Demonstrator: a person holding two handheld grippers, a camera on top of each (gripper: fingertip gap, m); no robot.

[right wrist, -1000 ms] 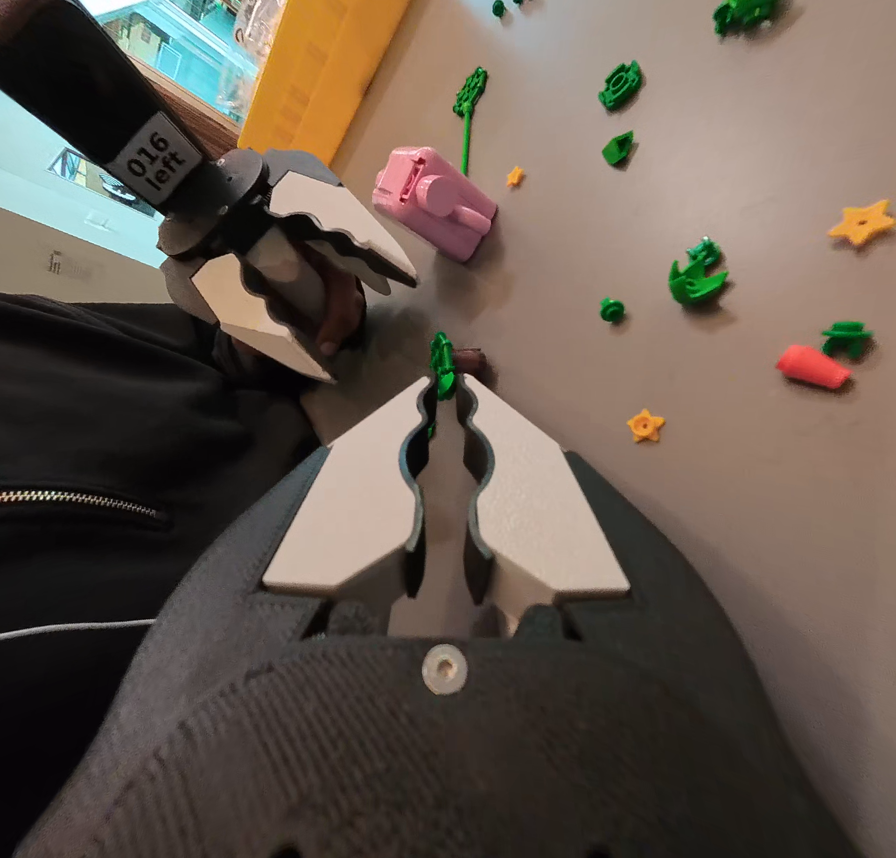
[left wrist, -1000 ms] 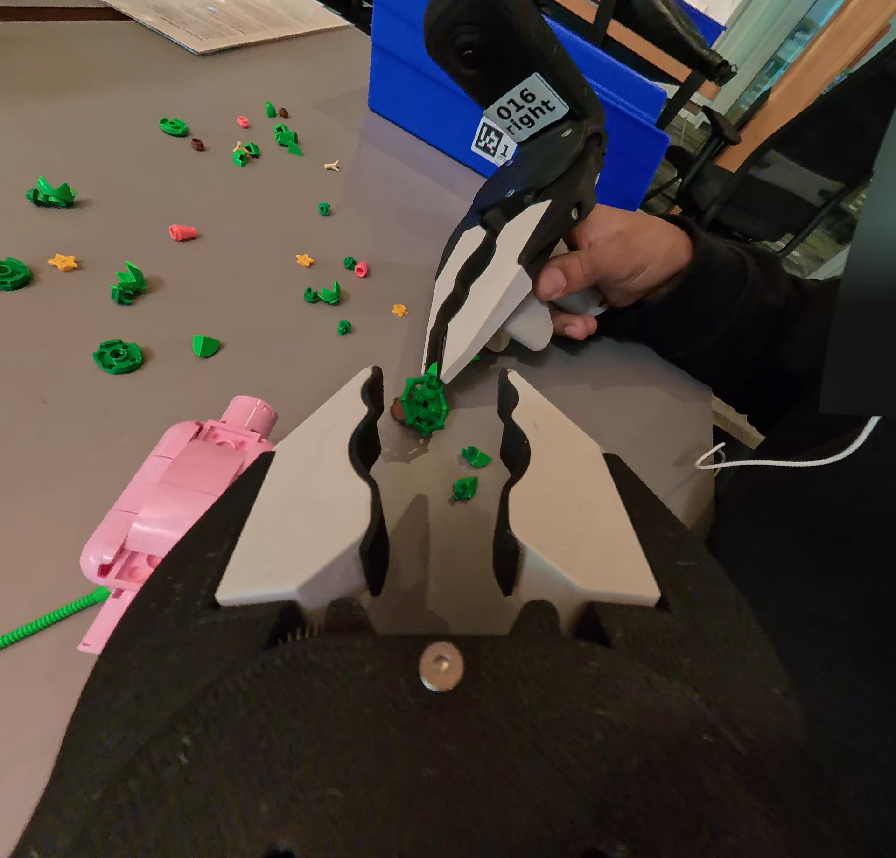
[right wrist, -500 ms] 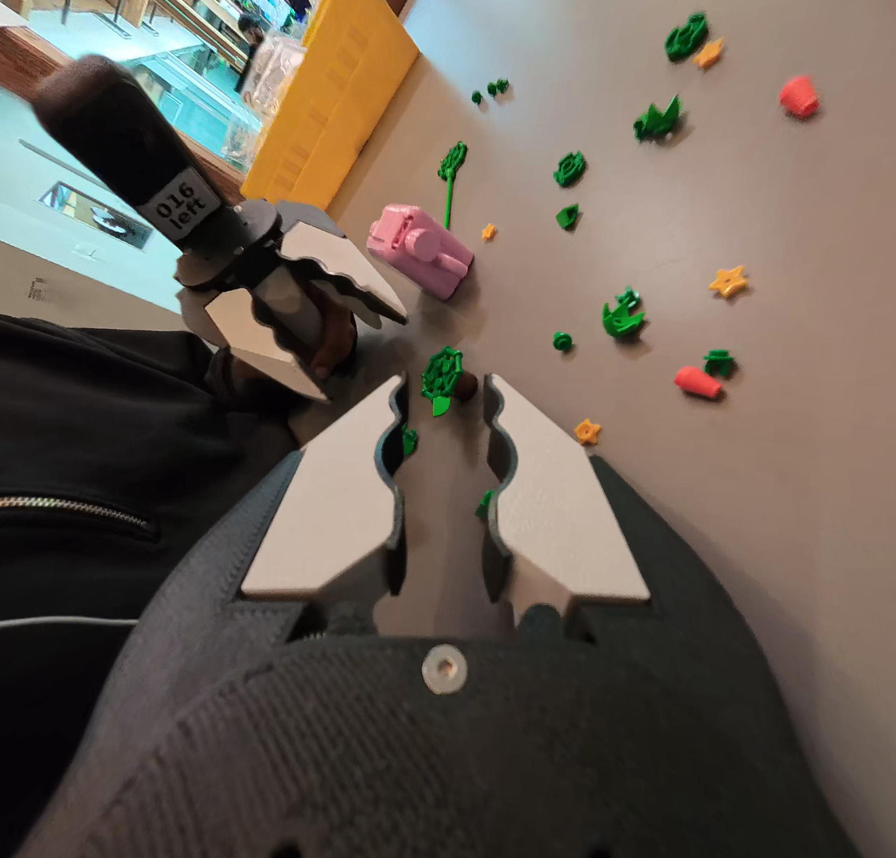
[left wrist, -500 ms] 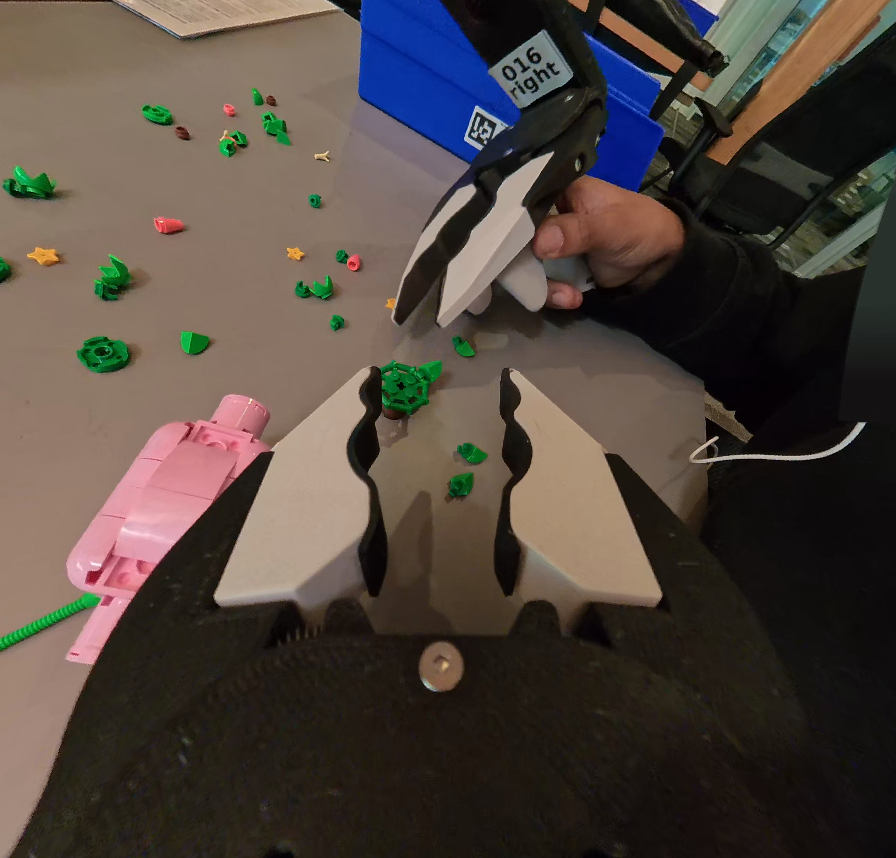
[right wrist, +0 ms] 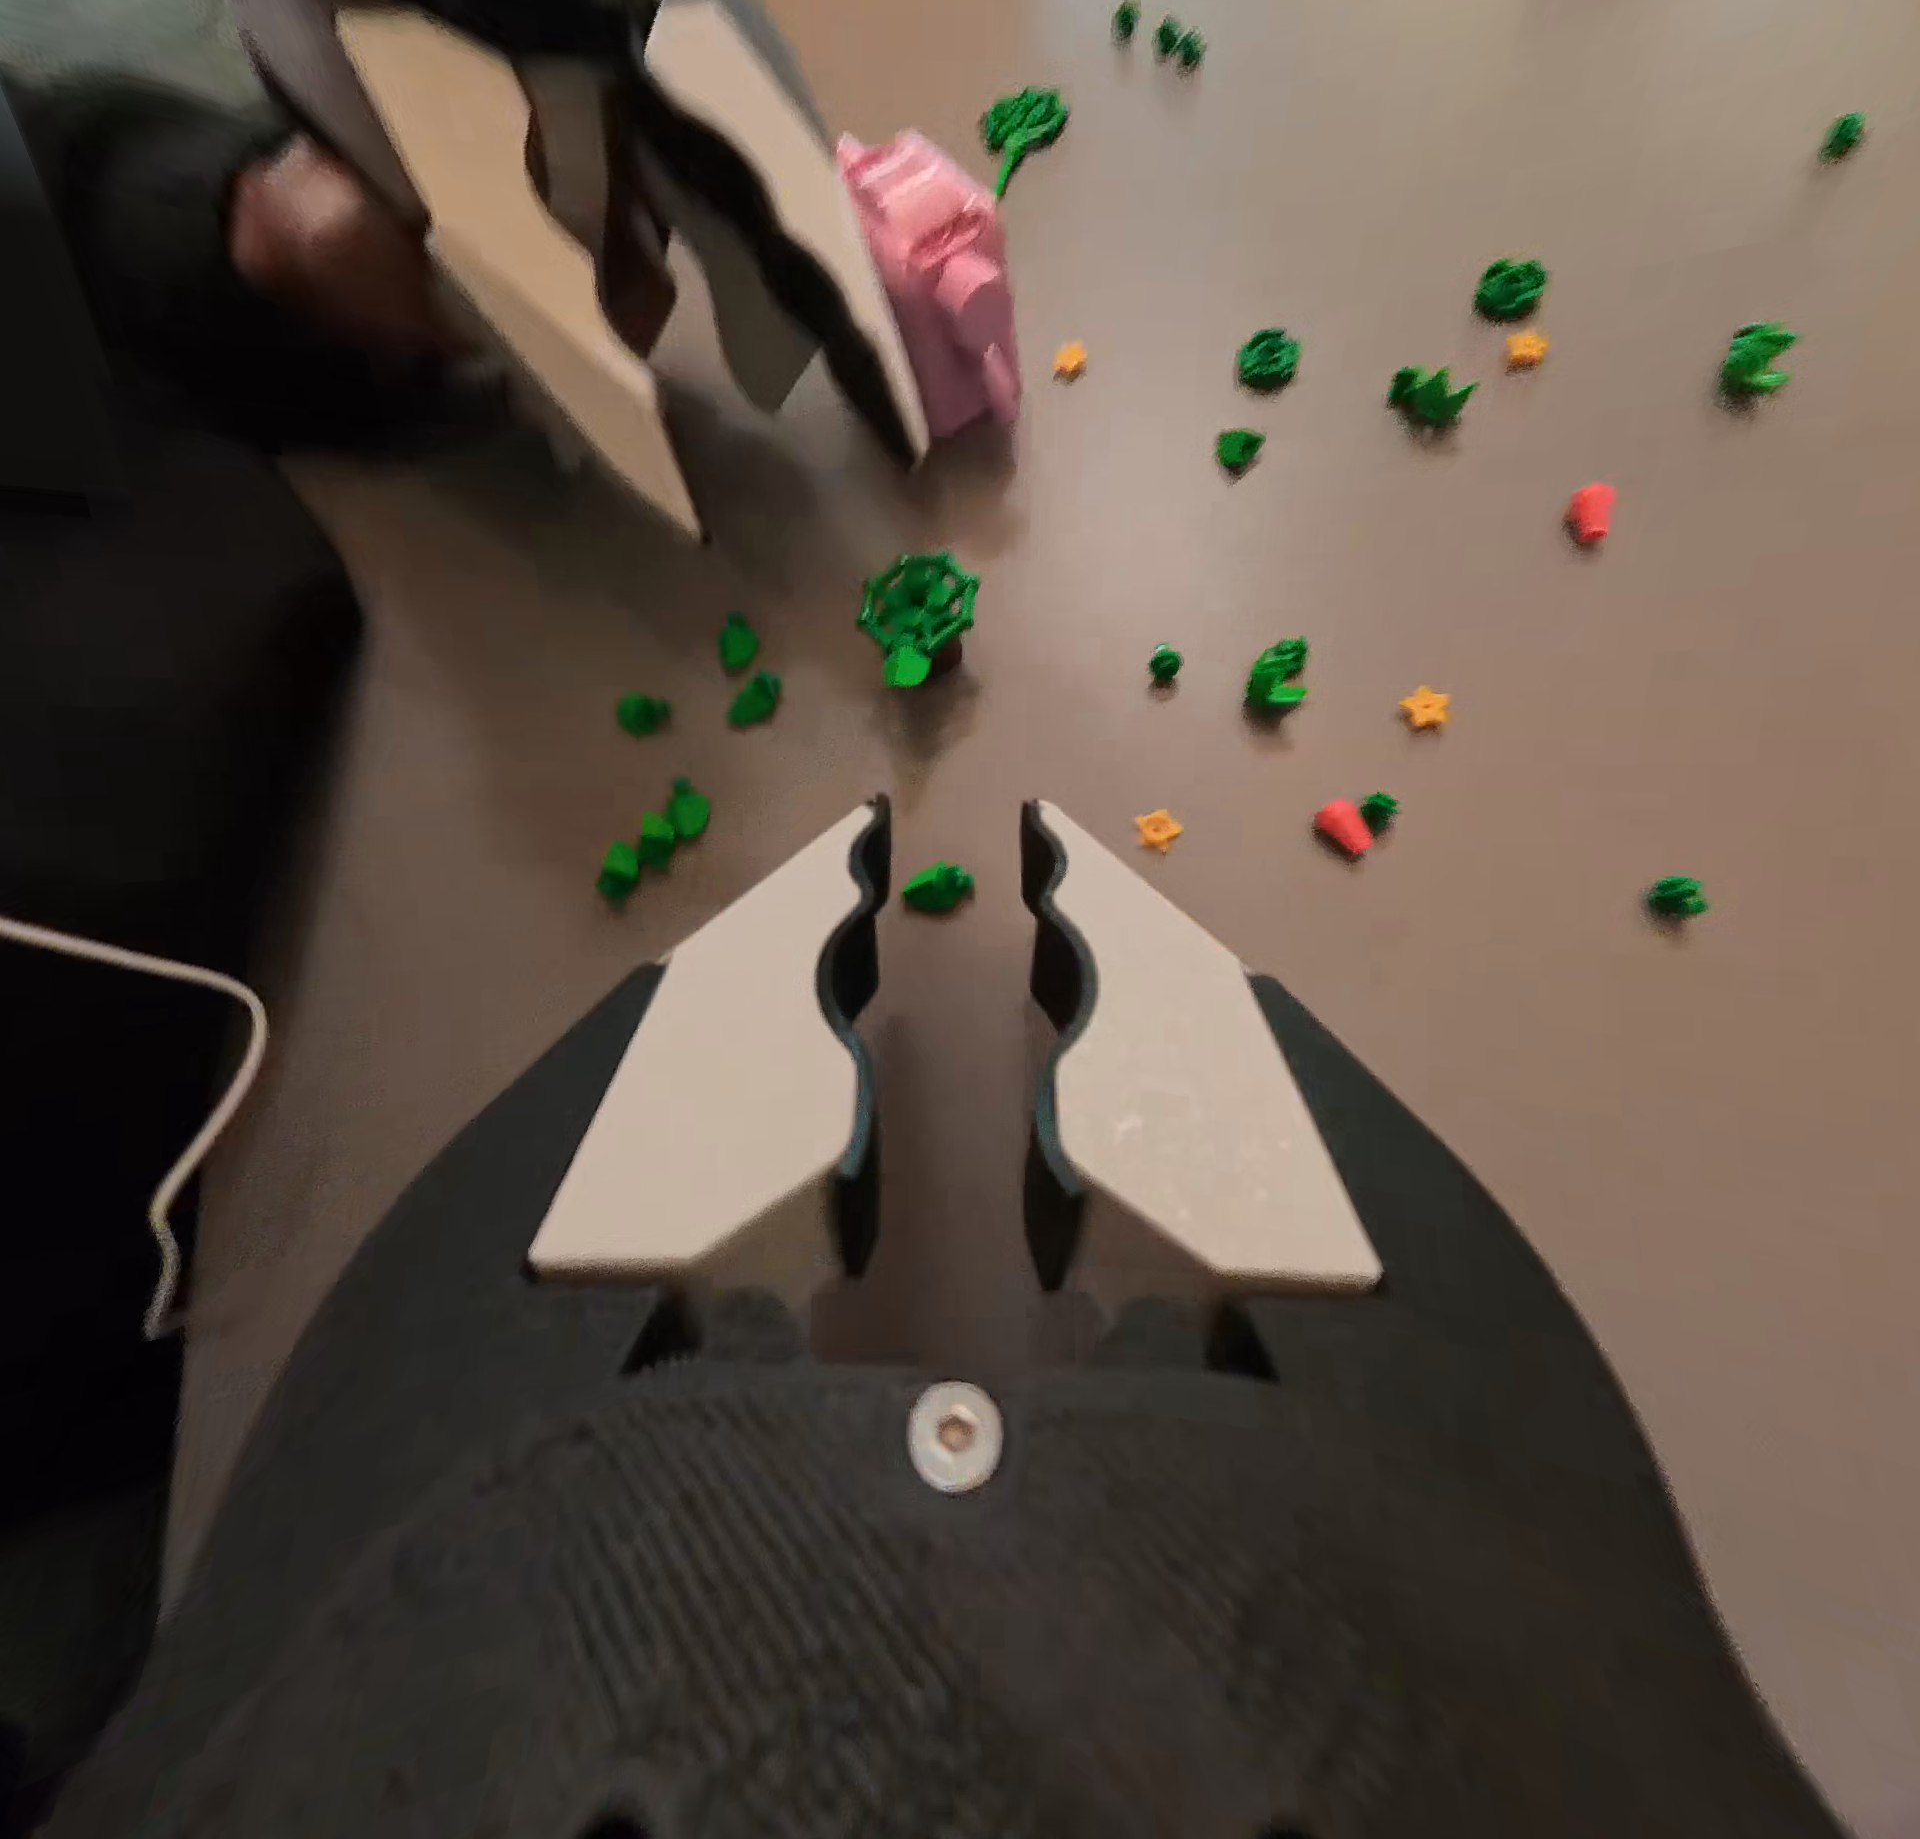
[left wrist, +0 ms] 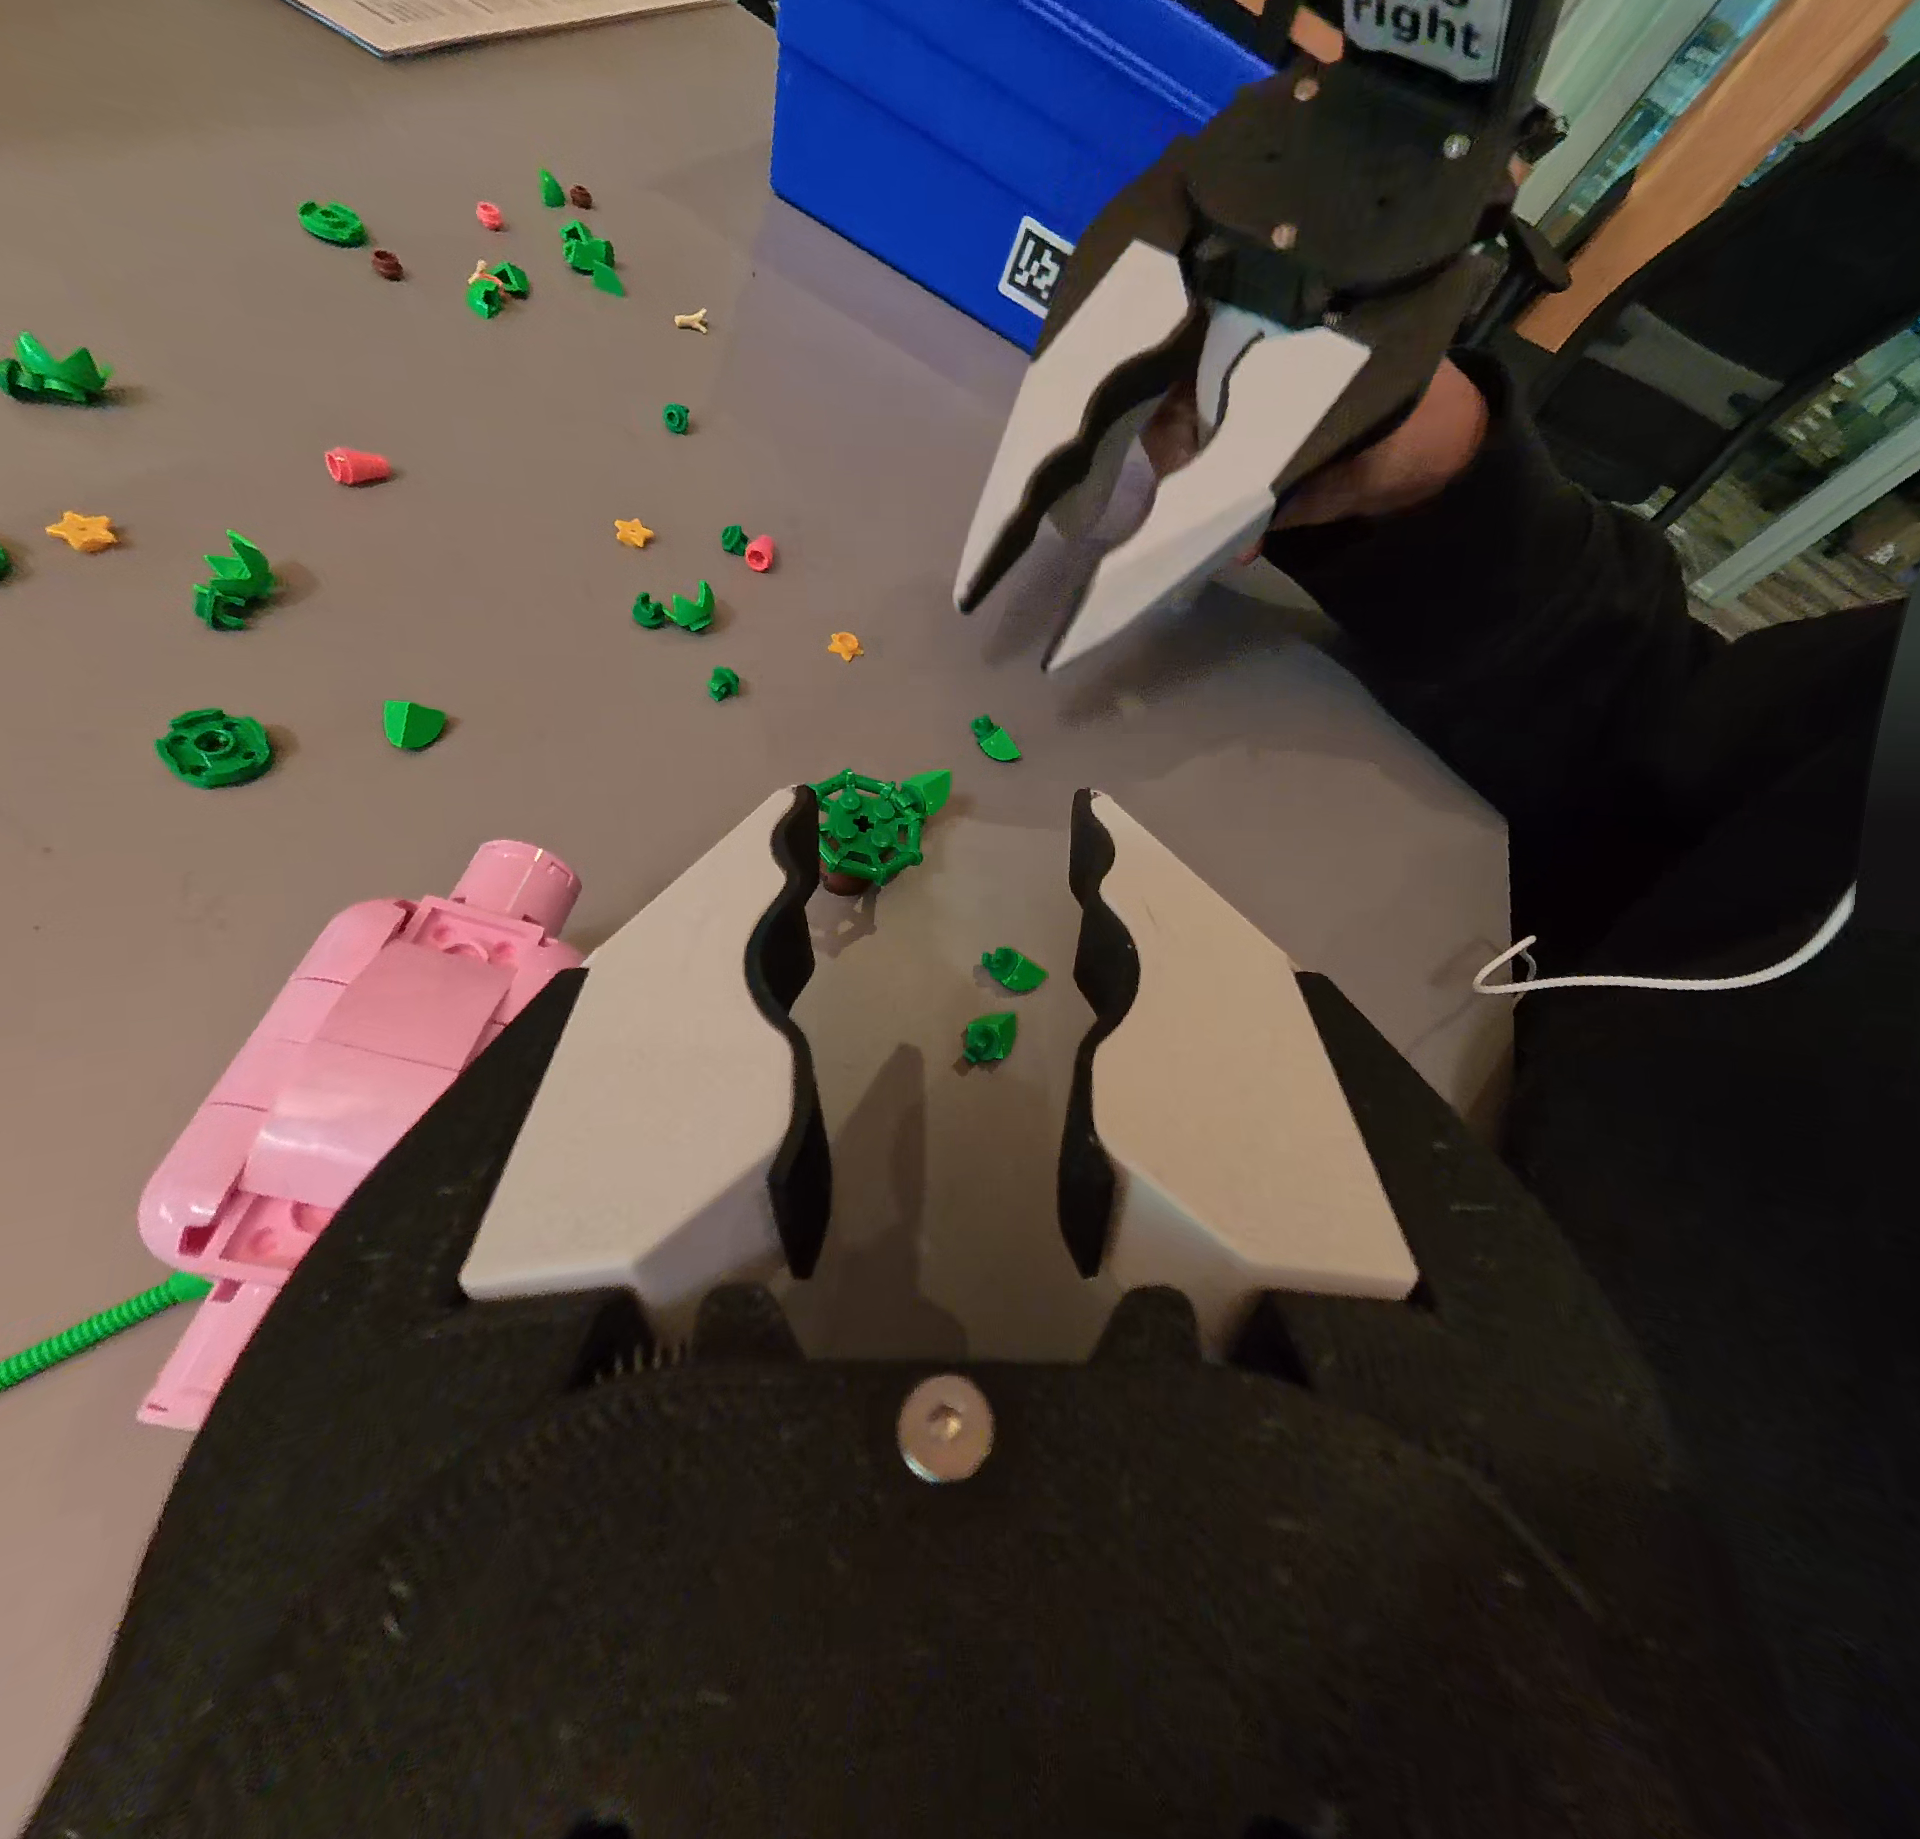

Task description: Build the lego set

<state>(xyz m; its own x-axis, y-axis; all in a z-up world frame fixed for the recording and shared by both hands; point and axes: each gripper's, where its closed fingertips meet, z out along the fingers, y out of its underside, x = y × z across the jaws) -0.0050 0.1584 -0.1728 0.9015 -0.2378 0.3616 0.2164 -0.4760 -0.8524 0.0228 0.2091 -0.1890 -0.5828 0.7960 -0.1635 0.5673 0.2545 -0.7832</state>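
1. Table [left wrist: 894, 366], grey, is carrying scattered small green, orange and red lego pieces, with a blue bin [left wrist: 935, 116] at its far edge.
2. Left gripper [left wrist: 940, 802] is hovering low with its jaws spread, holding nothing; a green web-shaped piece [left wrist: 868, 828] is lying just beside its left fingertip.
3. Right gripper [right wrist: 954, 807] is hanging above the table, jaws parted and empty, a small green leaf [right wrist: 937, 887] showing between its tips.
4. Pink lego build [left wrist: 353, 1051] is lying beside the left gripper.
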